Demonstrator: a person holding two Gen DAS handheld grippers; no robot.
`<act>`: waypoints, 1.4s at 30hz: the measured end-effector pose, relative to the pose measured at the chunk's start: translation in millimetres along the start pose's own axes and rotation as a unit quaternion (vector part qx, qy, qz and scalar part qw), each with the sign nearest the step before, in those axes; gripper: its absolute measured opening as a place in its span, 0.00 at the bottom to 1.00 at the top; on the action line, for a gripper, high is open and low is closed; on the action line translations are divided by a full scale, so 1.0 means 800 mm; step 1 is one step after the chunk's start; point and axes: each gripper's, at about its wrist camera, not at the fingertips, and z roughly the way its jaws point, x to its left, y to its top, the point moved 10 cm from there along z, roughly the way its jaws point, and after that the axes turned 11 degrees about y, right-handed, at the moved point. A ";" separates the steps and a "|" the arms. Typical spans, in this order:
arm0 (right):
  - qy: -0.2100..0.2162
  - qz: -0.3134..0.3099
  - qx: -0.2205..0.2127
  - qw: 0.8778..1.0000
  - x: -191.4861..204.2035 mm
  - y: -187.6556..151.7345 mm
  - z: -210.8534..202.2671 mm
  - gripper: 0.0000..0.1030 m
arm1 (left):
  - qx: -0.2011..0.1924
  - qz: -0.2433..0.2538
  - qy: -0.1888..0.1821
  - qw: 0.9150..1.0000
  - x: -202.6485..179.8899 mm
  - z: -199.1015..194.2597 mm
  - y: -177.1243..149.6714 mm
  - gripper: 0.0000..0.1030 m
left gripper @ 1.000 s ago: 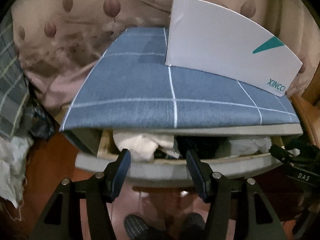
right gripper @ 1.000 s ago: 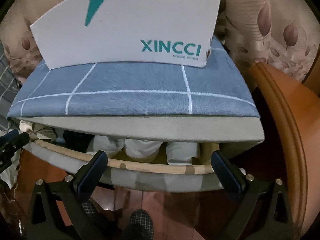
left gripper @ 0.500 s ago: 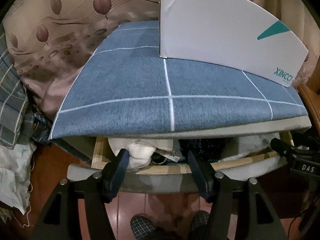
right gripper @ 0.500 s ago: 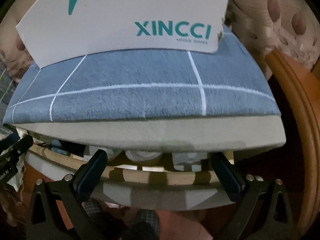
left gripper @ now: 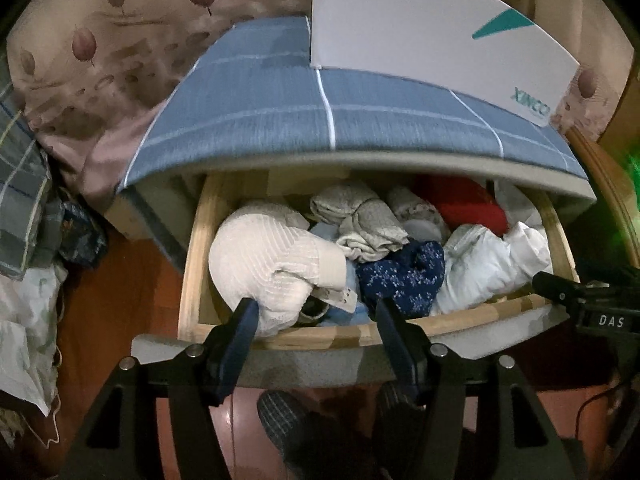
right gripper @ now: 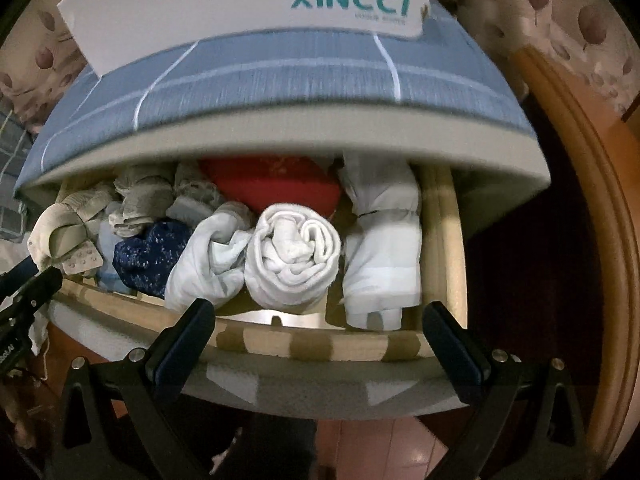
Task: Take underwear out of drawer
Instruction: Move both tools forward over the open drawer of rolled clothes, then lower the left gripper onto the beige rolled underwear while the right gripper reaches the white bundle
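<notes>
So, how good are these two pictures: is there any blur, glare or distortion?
Left wrist view: strong fisheye bending; the front edge of the blue checked cushion is smeared by motion, a green glare sits at the right edge, and the corners are black. Right wrist view: the same bending curves the drawer front; the cushion edge is blurred, while the rolled white cloth is fairly sharp.

pale wooden drawer [left gripper: 192, 280] now stands much further out from under the blue checked cushion top [left gripper: 280, 120]; a second ago only a thin slit showed. rolled white towel [right gripper: 294, 258], navy floral cloth [left gripper: 404, 280] and red cloth [right gripper: 272, 188] at 12 o'clock now exposed. left gripper [left gripper: 316, 314] jaws have just been opening, nothing between them.
</notes>
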 end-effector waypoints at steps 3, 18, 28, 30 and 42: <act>0.009 0.010 0.016 1.000 -0.004 -0.018 -0.003 0.99 | 0.012 0.007 -0.005 1.000 0.001 -0.008 -0.018 0.61; 0.014 0.018 0.086 0.996 0.003 -0.064 -0.007 0.99 | 0.051 0.014 -0.020 0.998 0.001 -0.032 -0.072 0.61; 0.004 0.018 0.087 0.996 0.003 -0.059 -0.008 0.99 | 0.055 -0.007 -0.022 0.998 0.014 -0.044 -0.061 0.61; 0.007 0.016 0.087 0.996 0.004 -0.055 -0.003 0.99 | 0.056 -0.030 -0.047 0.997 0.023 -0.055 -0.050 0.61; 0.015 0.017 0.099 0.995 0.003 -0.061 -0.006 0.99 | 0.148 -0.102 -0.109 0.978 0.040 -0.049 0.013 0.61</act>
